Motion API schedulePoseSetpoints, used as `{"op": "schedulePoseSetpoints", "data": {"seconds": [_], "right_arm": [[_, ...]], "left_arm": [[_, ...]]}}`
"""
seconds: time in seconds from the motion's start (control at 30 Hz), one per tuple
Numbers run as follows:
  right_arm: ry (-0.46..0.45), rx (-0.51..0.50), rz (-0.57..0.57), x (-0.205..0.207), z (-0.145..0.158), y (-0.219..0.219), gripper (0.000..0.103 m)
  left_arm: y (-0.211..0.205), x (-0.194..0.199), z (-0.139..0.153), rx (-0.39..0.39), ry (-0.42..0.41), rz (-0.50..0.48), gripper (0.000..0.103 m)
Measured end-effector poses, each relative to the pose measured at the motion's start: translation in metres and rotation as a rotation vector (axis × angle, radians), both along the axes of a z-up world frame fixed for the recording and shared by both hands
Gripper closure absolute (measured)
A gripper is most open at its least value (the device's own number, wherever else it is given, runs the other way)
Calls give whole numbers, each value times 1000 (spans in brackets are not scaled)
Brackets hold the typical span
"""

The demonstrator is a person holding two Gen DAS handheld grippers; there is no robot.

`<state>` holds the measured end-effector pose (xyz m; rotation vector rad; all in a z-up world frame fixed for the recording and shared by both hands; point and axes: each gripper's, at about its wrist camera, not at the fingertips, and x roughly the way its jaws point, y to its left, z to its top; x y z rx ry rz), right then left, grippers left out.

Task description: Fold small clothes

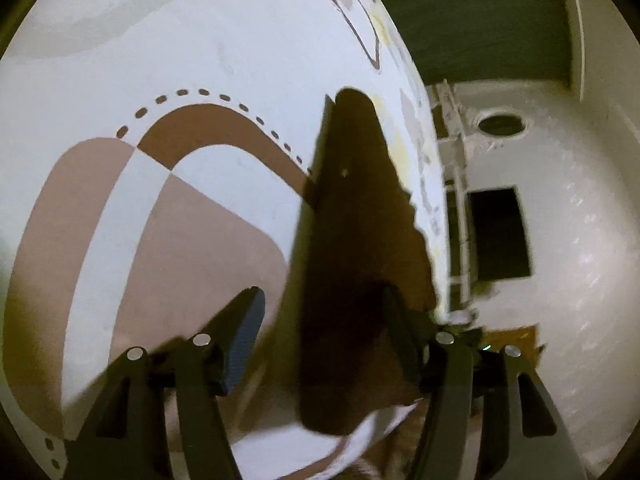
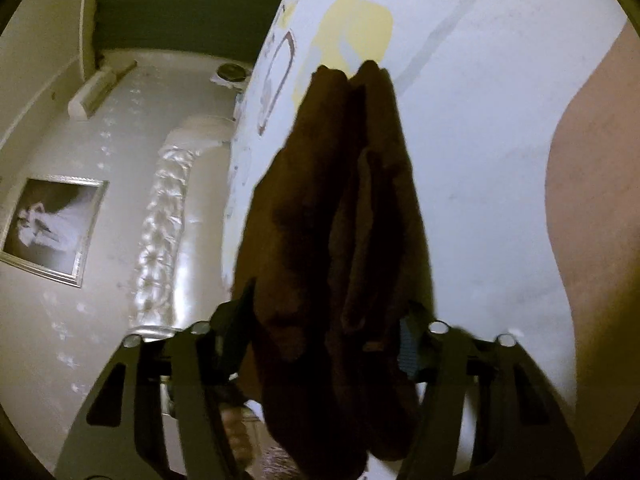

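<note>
Lying between the right gripper (image 2: 326, 320) fingers, brown cloth (image 2: 340, 220).

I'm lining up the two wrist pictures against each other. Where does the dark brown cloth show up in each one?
Left wrist view: the dark brown cloth runs from centre to bottom, right of middle, between the gripper's fingers.
Right wrist view: the dark brown cloth fills the centre, bunched in folds, down to the bottom.
Shared landmark: the patterned white bedsheet beneath it.
</note>
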<state>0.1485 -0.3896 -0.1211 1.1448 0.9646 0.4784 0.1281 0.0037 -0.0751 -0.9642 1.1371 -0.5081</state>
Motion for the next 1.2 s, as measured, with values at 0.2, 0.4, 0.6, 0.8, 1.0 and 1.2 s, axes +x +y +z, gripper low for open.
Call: {"op": "schedulePoseSetpoints", "data": {"seconds": [0.2, 0.4, 0.6, 0.8, 1.0, 1.2], "right_arm": [[20, -10, 23, 2, -7, 3, 70], [26, -11, 26, -1, -8, -3, 74], [12, -18, 46, -2, -2, 0, 76], [-6, -34, 75, -9, 11, -1, 77], [-1, -51, 105, -26, 12, -6, 77], [13, -32, 91, -36, -2, -10, 77]], "left_arm": [[-16, -5, 5, 32, -50, -73, 26], [-40, 10, 0, 69, -10, -98, 54], [-41, 6, 5, 143, -10, -74, 71], [-42, -7, 13, 161, 3, -61, 72], [-44, -20, 8, 151, 19, -77, 71], [-52, -17, 12, 191, -7, -95, 71]]}}
